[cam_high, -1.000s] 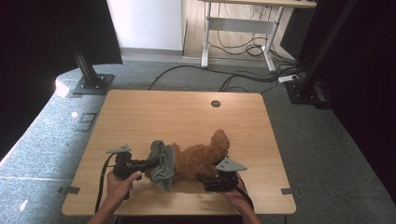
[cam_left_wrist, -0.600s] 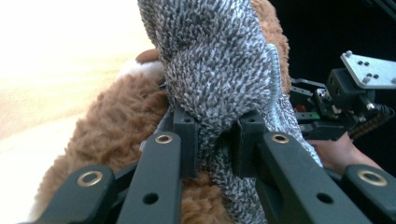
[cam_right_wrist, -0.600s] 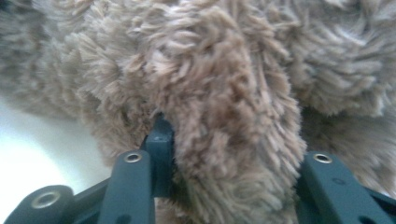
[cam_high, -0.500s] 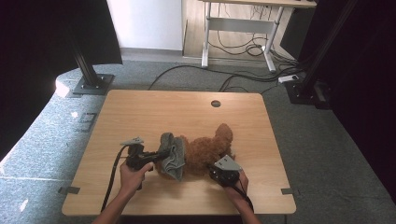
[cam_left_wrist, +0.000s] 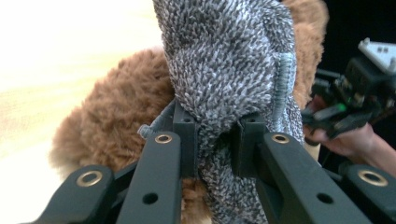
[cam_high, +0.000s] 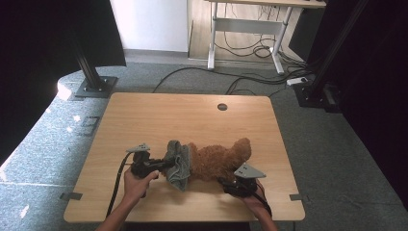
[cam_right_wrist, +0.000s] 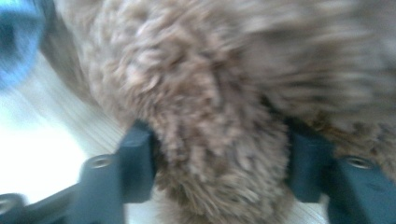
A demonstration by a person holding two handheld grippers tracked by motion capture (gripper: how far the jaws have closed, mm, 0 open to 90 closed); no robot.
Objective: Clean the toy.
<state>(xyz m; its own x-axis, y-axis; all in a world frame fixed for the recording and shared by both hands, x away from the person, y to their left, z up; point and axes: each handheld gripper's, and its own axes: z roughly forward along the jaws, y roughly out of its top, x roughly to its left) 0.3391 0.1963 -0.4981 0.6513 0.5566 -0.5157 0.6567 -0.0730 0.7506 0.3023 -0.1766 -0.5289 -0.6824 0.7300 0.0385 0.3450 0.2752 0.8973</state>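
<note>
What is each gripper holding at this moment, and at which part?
The left gripper pinches a fold of the grey cloth. The right gripper has a limb-like part of the brown plush toy between its jaws.

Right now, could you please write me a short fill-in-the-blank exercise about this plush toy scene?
1. The left tongs are shut on a ____ knitted cloth.
2. The brown plush toy lies on a ____ table.
3. The right tongs straddle the toy's ____ fur.

Missing words: grey; wooden; brown
</note>
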